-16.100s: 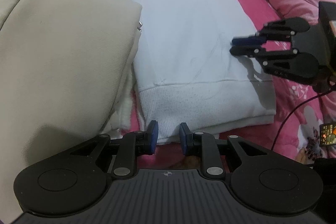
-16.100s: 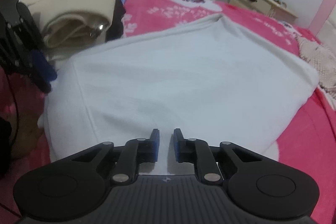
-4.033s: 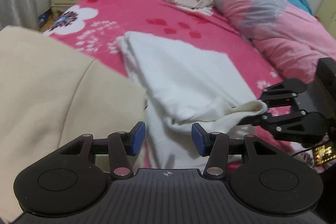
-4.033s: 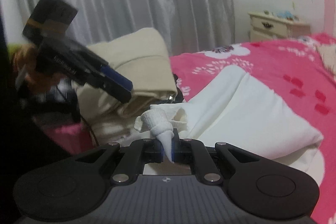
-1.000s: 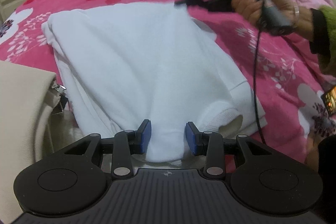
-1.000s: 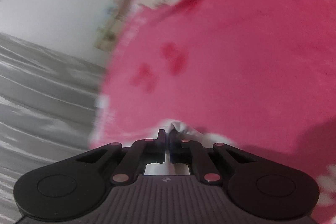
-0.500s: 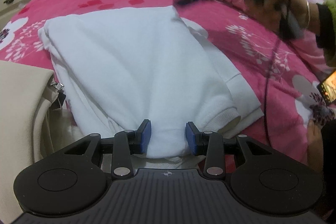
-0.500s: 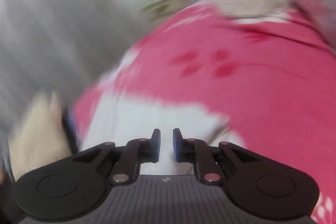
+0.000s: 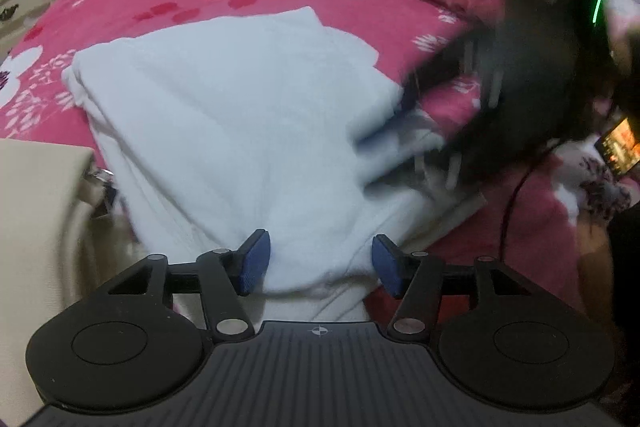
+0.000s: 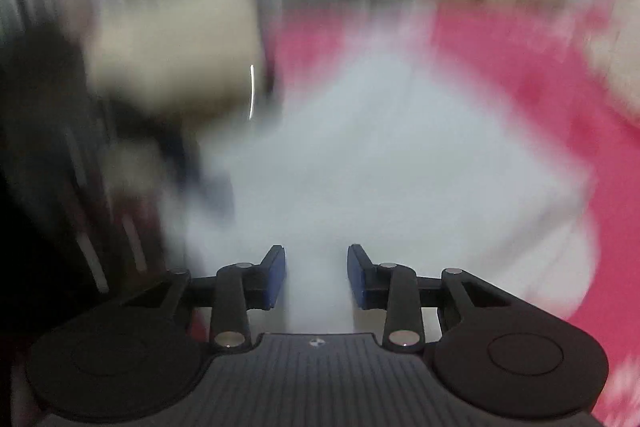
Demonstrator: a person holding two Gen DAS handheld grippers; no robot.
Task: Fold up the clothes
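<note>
Your left gripper (image 9: 318,261) has its jaws opening, the near edge of the white garment (image 9: 240,123) between the blue pads (image 9: 252,263) but not pressed. The garment lies folded on the pink bedspread (image 9: 168,3), beside a cream pile (image 9: 36,219). Your right gripper (image 10: 316,277), a dark blur in the left view, is also opening over white cloth, nothing gripped.

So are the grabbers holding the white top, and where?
No. Both the left gripper and right gripper are opening around the white top, pads off it.
</note>
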